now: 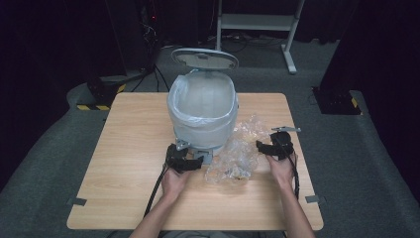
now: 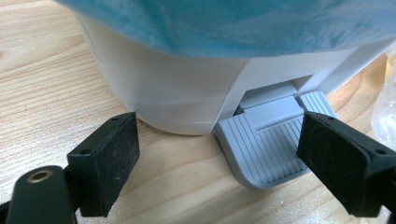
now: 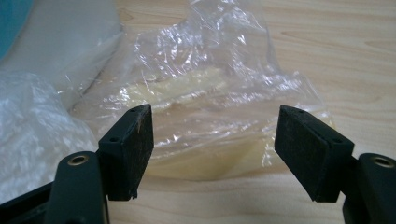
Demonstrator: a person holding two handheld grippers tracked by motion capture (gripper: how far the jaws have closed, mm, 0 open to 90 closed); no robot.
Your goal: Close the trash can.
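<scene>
Trouble could come from the clear plastic wrap (image 3: 205, 107): it is thin and slippery, so our right gripper (image 3: 215, 144), jaws wide apart and holding nothing, may pinch just a corner and tear it. Our left gripper (image 2: 219, 154) also has its jaws apart, around the grey pedal (image 2: 271, 144); if it slips off, the lid (image 1: 204, 58) could drop shut. The wrap lies at 3 o'clock from the bin (image 1: 202, 111) on the table (image 1: 129, 148). From above, we see the lid up at 12 o'clock; up close, we see the pedal's ridges.
</scene>
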